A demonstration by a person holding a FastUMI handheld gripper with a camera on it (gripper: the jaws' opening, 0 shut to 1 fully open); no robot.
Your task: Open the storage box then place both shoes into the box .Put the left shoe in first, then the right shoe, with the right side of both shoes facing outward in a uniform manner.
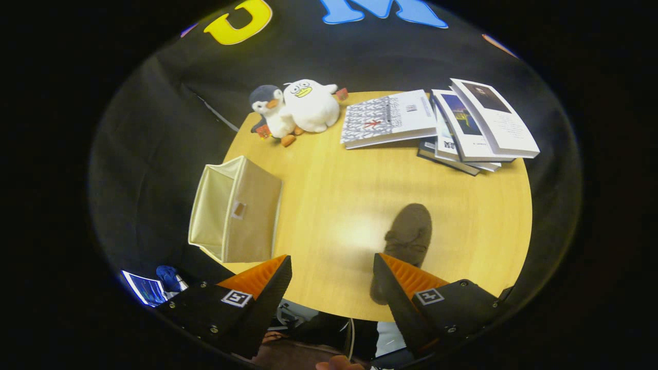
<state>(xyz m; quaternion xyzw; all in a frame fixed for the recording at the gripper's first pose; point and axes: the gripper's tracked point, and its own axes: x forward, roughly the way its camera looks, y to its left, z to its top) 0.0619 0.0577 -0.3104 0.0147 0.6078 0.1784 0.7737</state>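
Note:
A beige fabric storage box (236, 210) stands on the round wooden table (462, 236), beyond my left finger, its open top turned toward the booth wall. One brown shoe (408, 234) lies on the table just ahead of my right finger, toe pointing away; that finger hides its heel. My gripper (331, 272) hovers high above the table's near edge, open, with nothing between its fingers.
Two plush toys, a penguin (270, 110) and a white duck (311, 105), sit at the table's far side. Several books (462, 126) are spread and stacked at the far right. Below the table's near edge, a person's legs and a fingertip (339, 365) show.

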